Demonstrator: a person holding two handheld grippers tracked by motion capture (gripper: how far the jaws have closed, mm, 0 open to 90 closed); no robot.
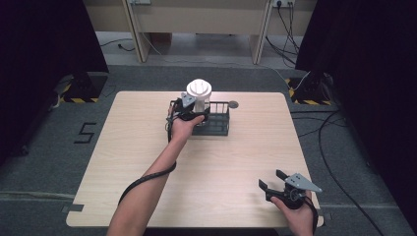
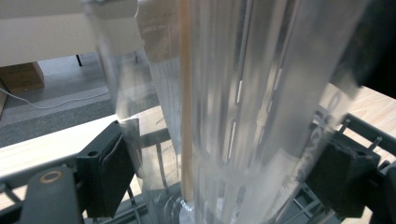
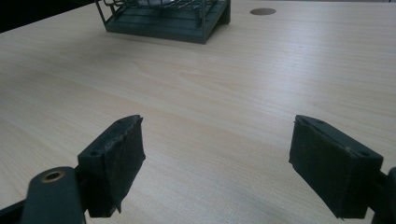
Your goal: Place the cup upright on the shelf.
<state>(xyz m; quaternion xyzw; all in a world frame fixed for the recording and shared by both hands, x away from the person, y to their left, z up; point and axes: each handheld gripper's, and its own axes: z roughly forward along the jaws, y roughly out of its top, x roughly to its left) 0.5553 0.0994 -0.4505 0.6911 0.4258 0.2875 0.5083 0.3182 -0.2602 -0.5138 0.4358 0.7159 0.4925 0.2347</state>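
A tall clear plastic container (image 1: 200, 102) with a white lid (image 1: 199, 88) stands upright in a dark wire basket (image 1: 219, 125) at the far middle of the table. My left gripper (image 1: 195, 112) reaches into the basket, and its jaws stand wide apart on either side of the container (image 2: 243, 107). Both pads (image 2: 109, 170) sit right at the container's walls. A thin wooden stick (image 2: 186, 116) runs up inside it. My right gripper (image 1: 270, 178) rests near the front right edge, open, with bare tabletop between its pads (image 3: 114, 163).
The pale wooden table (image 1: 211, 167) has a small round dark cap (image 1: 232, 104) just right of the basket (image 3: 163, 23). Cables lie on the floor to the right, with dark curtains at both sides and a desk beyond.
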